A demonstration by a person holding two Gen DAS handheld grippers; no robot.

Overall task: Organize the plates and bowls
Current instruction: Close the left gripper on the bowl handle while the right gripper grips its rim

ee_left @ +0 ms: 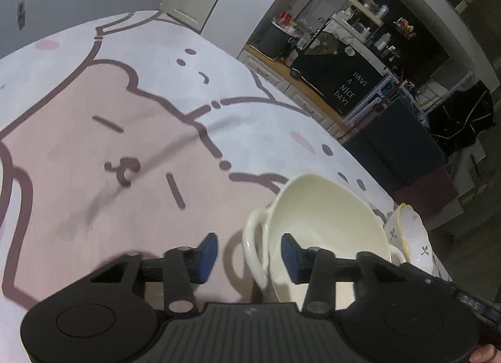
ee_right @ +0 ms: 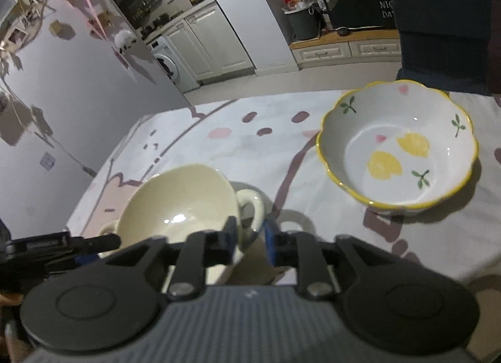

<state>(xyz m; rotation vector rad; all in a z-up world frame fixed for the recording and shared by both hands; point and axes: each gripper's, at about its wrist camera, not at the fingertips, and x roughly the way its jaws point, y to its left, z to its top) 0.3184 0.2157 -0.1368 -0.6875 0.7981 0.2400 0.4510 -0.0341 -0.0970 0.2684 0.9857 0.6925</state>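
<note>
Where cream bowl (ee_right: 178, 206) tilts, tablecloth (ee_left: 94, 143) open.

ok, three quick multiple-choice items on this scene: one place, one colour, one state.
1. In the right wrist view, where does the flowered bowl sit from the cream bowl?
A) right and farther back
B) inside it
C) left of it
2. The flowered bowl's rim is:
A) blue
B) yellow
C) black
3. The cream bowl is:
A) full of soup
B) upside down
C) empty

Answers:
1 A, they stand apart on the tablecloth.
2 B, a yellow line runs round the scalloped edge.
3 C, its bare glossy inside shows.
</note>
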